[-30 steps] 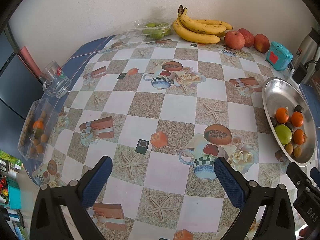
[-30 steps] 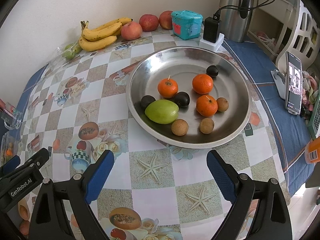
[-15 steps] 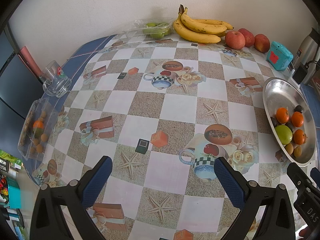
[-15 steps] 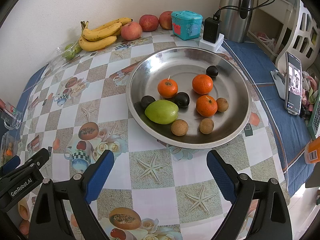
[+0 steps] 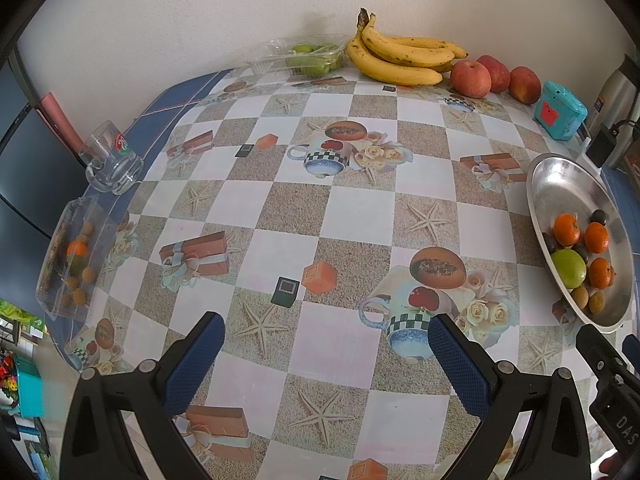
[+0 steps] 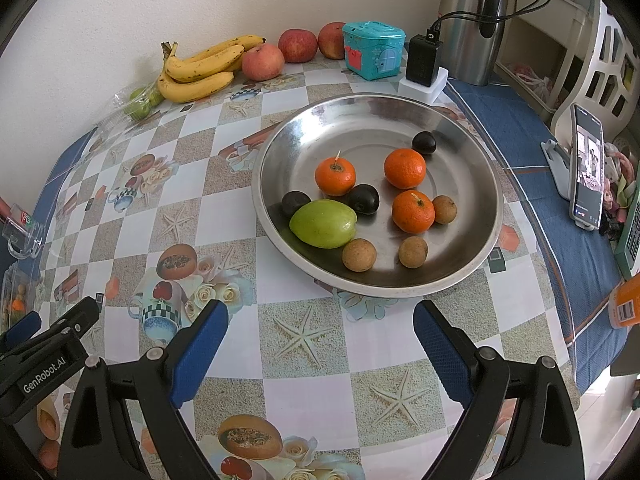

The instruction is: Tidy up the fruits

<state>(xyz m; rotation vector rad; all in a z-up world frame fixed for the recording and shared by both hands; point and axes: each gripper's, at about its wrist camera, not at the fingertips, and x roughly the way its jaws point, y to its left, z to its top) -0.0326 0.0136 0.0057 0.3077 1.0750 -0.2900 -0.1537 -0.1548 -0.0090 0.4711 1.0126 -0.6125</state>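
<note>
The metal bowl (image 6: 492, 216) of fruit sits just ahead of the right gripper (image 6: 320, 344), which is closer than the left gripper (image 5: 326, 354); both are wide open and empty.

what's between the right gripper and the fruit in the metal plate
Nothing visible. The right gripper, jaws open and empty, sits over bare tablecloth just short of the metal plate. Only the plate's low rim lies before the nearest brown fruit and the green fruit.
</note>
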